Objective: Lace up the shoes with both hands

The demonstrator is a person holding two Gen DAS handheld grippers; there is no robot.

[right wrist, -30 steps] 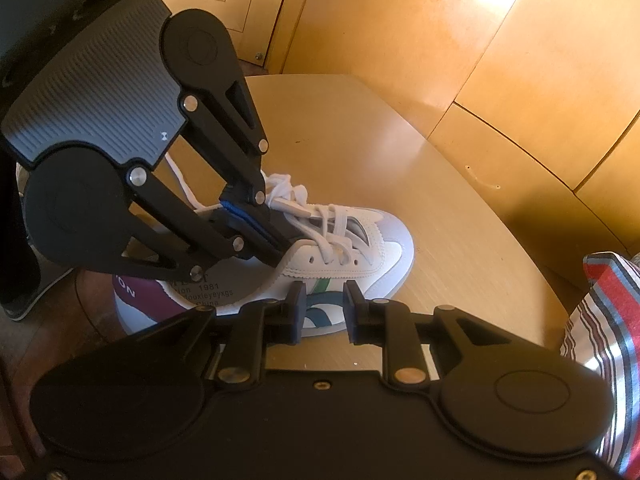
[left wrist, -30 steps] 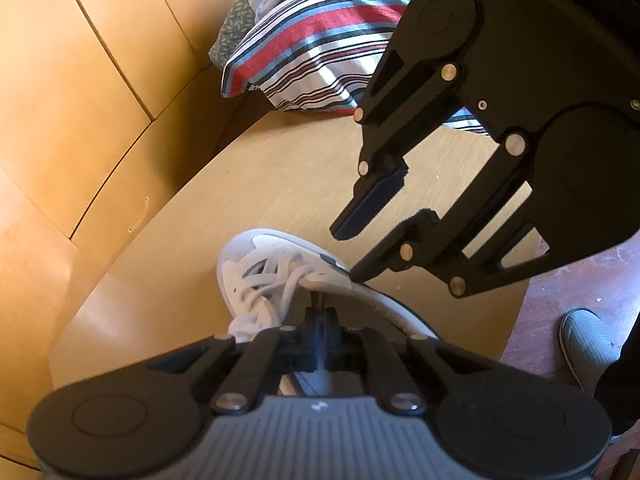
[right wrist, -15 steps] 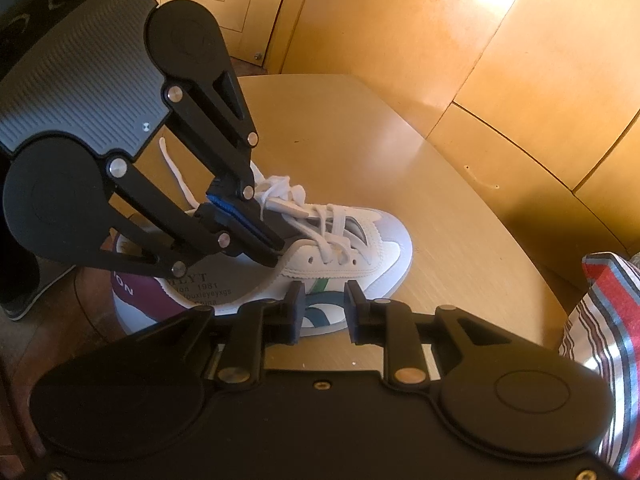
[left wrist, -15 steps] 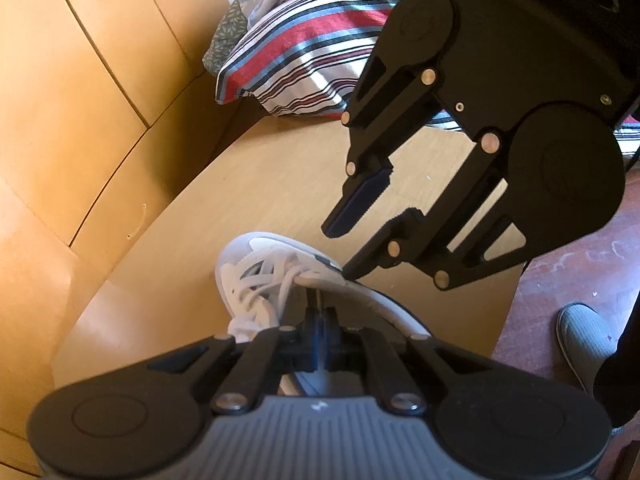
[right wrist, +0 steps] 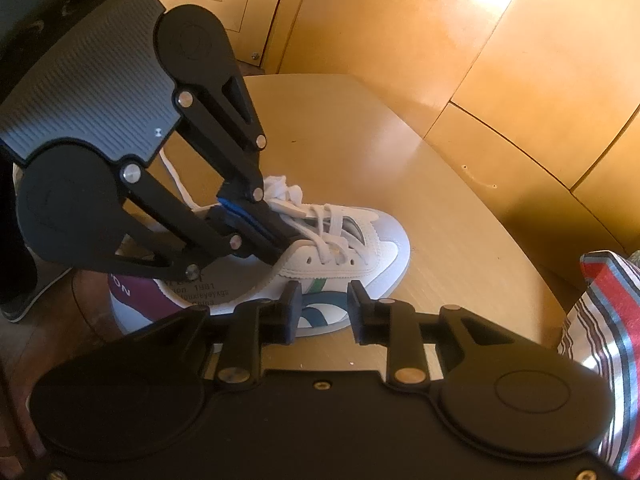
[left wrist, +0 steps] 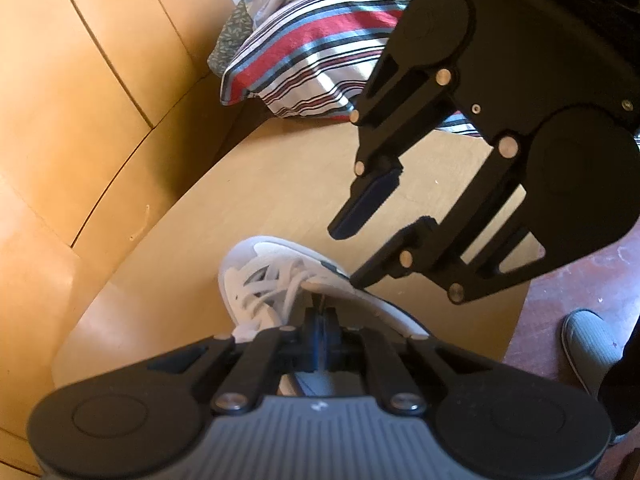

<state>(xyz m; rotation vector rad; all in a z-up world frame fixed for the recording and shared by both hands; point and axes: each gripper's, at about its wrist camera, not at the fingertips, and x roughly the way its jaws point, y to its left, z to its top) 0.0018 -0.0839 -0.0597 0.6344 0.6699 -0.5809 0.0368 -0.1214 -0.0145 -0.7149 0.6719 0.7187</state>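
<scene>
On the wooden worktop point(right wrist: 460, 216) our shoe point(right wrist: 360, 256) looks laced but untied; our left hand-held gripper point(right wrist: 280, 236) pinches a lace point(right wrist: 316, 240), our right hand-held gripper point(right wrist: 323, 308) is opening, empty.

The table point(right wrist: 460, 216) is smooth, satin-finished light wood, as are the wall panels point(right wrist: 400, 20). The shoe point(right wrist: 352, 252) looks like smooth white leather with woven cloth laces point(right wrist: 320, 216). Both grippers are matt black plastic with shiny metal pins. The striped pillow point(left wrist: 320, 52) is cloth.
</scene>
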